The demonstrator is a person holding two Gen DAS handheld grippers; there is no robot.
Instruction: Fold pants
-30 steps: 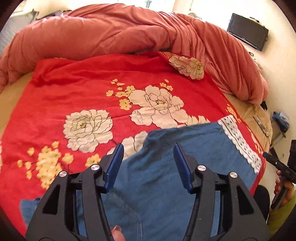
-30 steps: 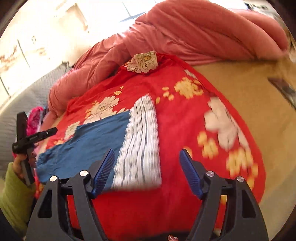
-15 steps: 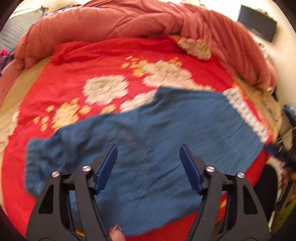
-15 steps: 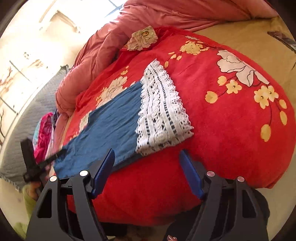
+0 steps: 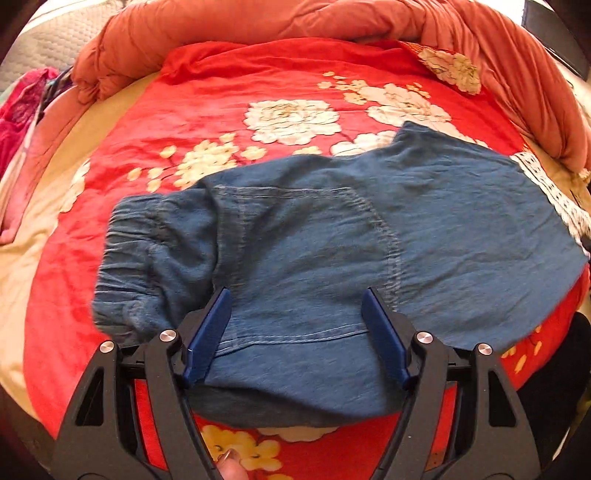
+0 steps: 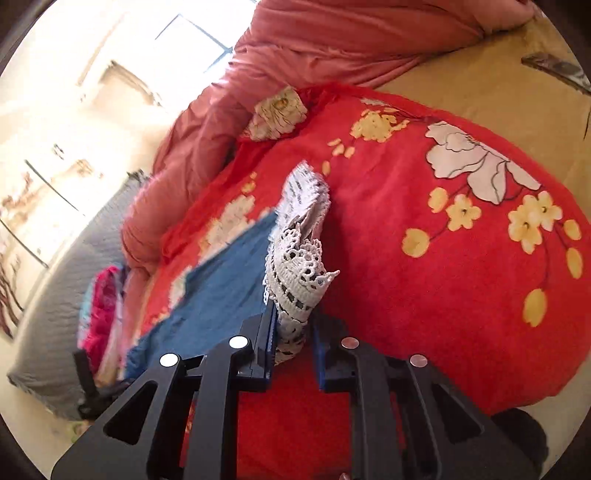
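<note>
Pants (image 5: 317, 236): blue denim, lying flat on the red floral bedspread (image 5: 207, 110) of your bed, near its front edge.
Left view only: the whole garment, with the gathered elastic waistband (image 5: 129, 258) at the left end and a stitched pocket in the middle.
Right view only: the white lace hem (image 6: 299, 273) up close, bunched and lifted off the bedspread; the waistband end is out of sight here.
Long axis: runs left to right across the left view, waistband left, lace hem (image 5: 550, 192) right.
Left gripper (image 5: 295, 325): your jaws stand wide, 1 blue pad on each side of the pocket area, gripping nothing.
Right gripper (image 6: 291, 332): your jaws are drawn narrow and pinch the lace hem between the pads.
Surroundings: a rumpled salmon duvet (image 5: 295, 26) heaped along the far side of the bed; tan sheet (image 6: 480, 85) beyond the bedspread; pink clothing (image 6: 103, 314) and a grey quilt (image 6: 55, 325) at the left.
In the way: nothing lies on the pants.
</note>
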